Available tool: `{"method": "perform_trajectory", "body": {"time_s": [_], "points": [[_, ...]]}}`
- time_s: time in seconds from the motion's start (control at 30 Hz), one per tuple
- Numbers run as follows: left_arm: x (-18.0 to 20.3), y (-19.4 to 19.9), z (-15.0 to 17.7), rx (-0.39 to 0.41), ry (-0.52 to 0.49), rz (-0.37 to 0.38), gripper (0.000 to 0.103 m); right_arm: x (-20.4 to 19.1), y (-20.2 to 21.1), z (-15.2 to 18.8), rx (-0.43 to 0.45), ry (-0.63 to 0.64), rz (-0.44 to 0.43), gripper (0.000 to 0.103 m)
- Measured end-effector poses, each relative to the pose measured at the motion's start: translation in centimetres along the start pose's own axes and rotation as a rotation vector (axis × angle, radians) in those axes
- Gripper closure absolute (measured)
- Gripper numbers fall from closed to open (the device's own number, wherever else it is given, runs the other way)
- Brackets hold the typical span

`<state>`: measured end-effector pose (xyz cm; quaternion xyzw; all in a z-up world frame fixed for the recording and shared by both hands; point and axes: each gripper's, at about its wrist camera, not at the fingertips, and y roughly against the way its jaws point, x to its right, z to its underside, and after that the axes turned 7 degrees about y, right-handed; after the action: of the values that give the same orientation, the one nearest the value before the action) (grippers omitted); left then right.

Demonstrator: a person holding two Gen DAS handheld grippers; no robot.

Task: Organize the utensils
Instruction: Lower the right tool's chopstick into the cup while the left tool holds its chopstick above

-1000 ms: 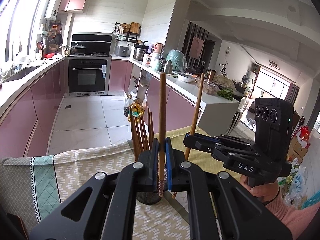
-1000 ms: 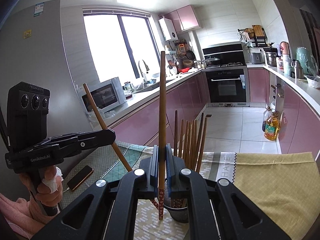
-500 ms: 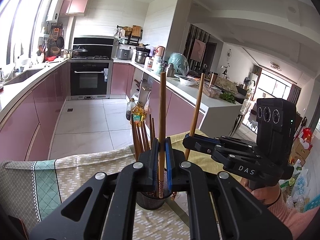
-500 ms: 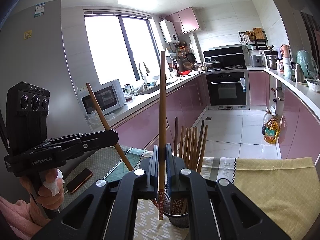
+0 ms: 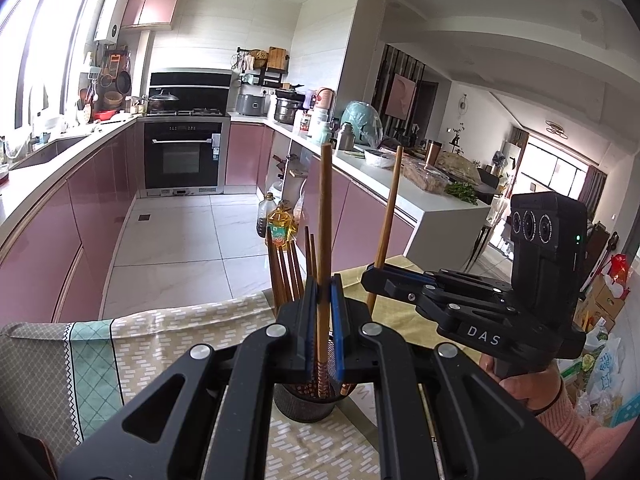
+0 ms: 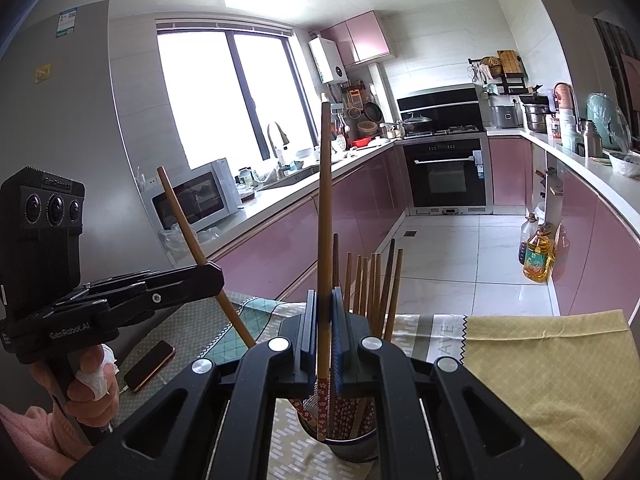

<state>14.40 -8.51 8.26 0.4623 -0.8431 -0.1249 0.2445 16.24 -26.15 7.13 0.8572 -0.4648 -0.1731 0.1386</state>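
A dark mesh holder (image 5: pixel 304 402) with several brown chopsticks (image 5: pixel 286 276) stands on the table. It also shows in the right wrist view (image 6: pixel 352 446). My left gripper (image 5: pixel 323 300) is shut on one upright chopstick (image 5: pixel 324 216), its patterned lower end inside the holder. My right gripper (image 6: pixel 323 312) is shut on another upright chopstick (image 6: pixel 325 208), its lower end at the holder's rim. Each gripper shows in the other's view, the right one (image 5: pixel 376 276) and the left one (image 6: pixel 214 274), both just above the holder.
The table carries a patterned cloth (image 5: pixel 168 332) and a yellow cloth (image 6: pixel 560 376). A phone (image 6: pixel 150 364) lies at the left. Pink kitchen cabinets, an oven and oil bottles (image 6: pixel 536 254) on the floor lie beyond the table edge.
Both grippers have lowered a little with their chopsticks. The lower ends have come down into the holder's mouth.
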Motion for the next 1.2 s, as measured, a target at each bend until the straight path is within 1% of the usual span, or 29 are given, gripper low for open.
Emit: {"method": "perform_trajectory", "body": {"time_s": [0.6, 1.2], "points": [[1.7, -2.3, -0.3, -0.045, -0.016, -0.046, 0.096, 0.7, -1.7, 0.6, -0.026, -0.029, 0.027, 0.097], [1.3, -3.5, 0.2, -0.088, -0.013, -0.057, 0.096, 1.0, -2.7, 1.8, -0.064, -0.046, 0.033, 0.097]]}}
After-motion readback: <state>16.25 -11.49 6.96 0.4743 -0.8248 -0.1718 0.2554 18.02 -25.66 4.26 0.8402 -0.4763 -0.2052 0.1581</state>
